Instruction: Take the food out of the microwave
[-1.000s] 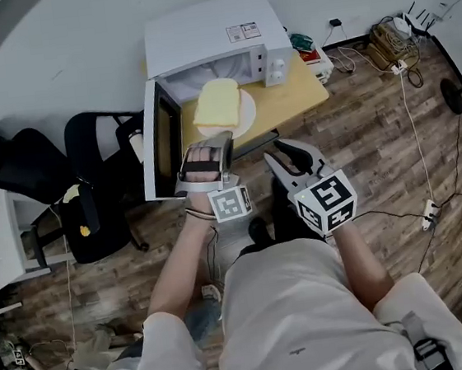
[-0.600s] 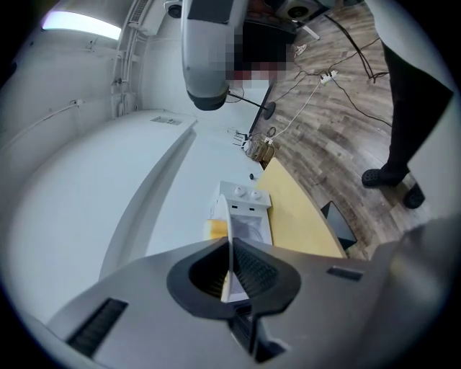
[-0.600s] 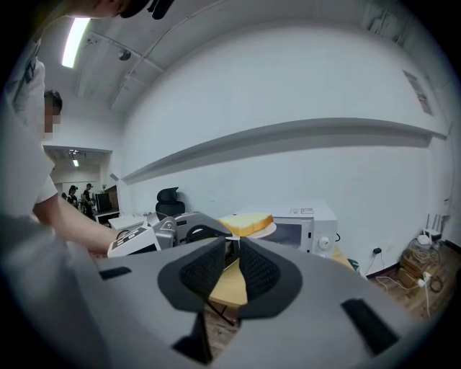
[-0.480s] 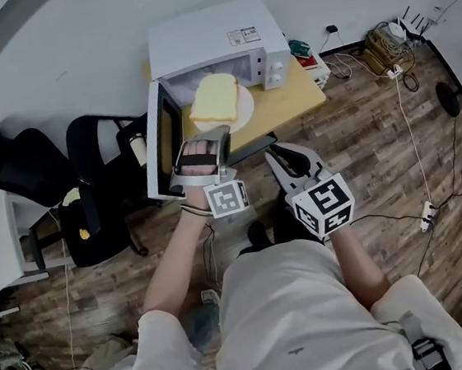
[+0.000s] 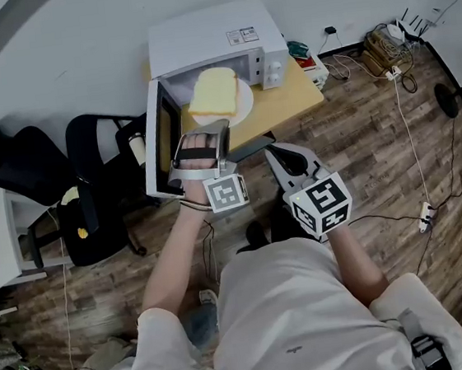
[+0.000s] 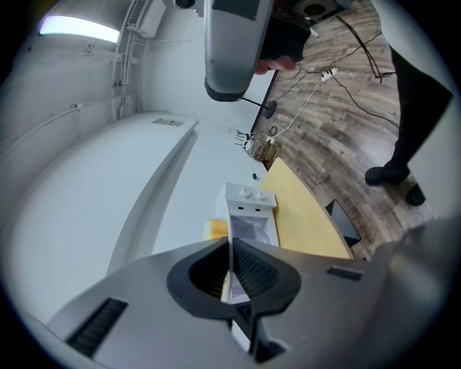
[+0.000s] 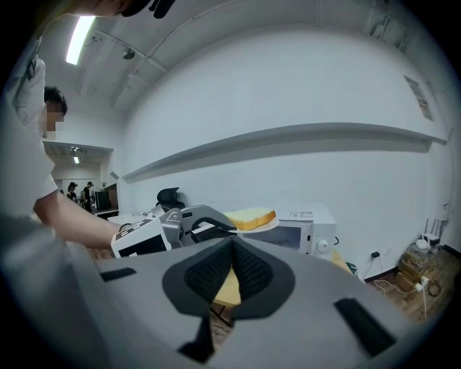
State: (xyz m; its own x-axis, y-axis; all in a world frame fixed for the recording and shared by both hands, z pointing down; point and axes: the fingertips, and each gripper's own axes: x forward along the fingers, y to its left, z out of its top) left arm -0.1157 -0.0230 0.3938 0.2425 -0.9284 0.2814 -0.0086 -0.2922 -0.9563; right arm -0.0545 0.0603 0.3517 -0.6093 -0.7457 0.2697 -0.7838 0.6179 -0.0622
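A: On the counter (image 5: 292, 98) sits the microwave (image 5: 206, 38). Where's the food?
B: Just outside its open front: a plate (image 5: 243, 105) carrying bread (image 5: 212, 92), rim pinched tight in the left tongs (image 5: 211, 131).
A: Right tongs (image 5: 272, 154)?
B: Just closed, jaws together, empty, further from the microwave.

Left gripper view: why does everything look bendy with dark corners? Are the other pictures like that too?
Left gripper view: a wide-angle lens bends straight lines around the microwave, and the corners go black. Right gripper view: same bending, the wall ledge curves like a bow, and the ceiling light glares. Head view: milder bulge, evenly lit, and the bread looks clear.
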